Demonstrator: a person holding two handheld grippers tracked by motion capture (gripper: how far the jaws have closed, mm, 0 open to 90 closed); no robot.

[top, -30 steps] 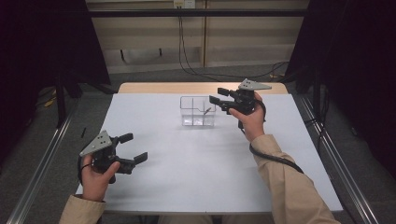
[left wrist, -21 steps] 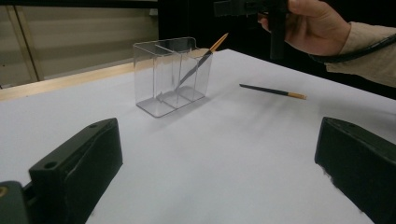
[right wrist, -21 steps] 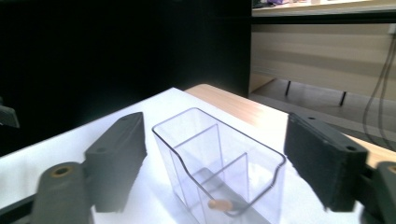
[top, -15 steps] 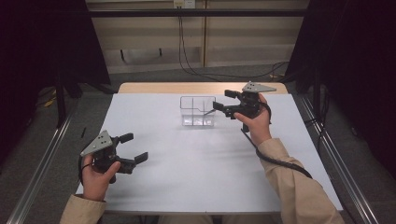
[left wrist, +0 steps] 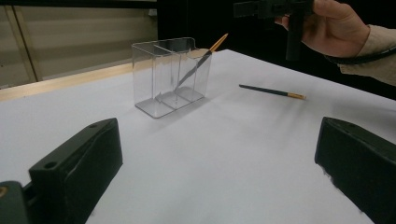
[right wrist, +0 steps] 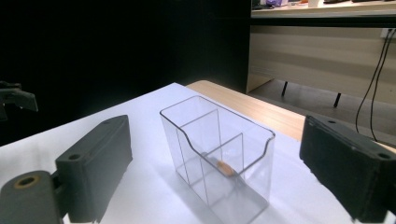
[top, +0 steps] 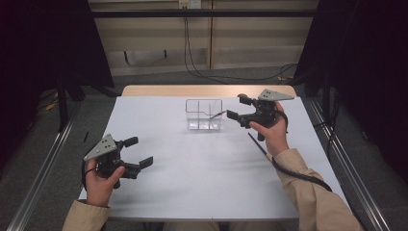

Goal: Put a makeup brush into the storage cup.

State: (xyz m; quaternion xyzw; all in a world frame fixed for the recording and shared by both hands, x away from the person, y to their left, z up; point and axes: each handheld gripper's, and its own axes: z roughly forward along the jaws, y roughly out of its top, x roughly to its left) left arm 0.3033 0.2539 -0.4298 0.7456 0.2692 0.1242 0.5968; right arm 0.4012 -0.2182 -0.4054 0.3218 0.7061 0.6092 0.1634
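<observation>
Clear plastic forms a small divided organiser box that stands near the far edge of the white desk, about midway along it. One dark pencil with a tan end leans inside the compartment of the box nearest the desk's right edge, its tan tip poking above the rim. Just to the right of the box hovers the right gripper, black with a grey three-cornered plate on top, held in the person's right hand. Its jaws have just been opening and now stand wide with nothing between them; the leaning pencil is just beyond the fingertips, not touched. A second dark pencil with a tan end lies flat on the desk, near the right edge, under the right wrist. The left gripper, held in the left hand near the desk's near-left corner, also has wide, empty jaws, well apart from the box.
</observation>
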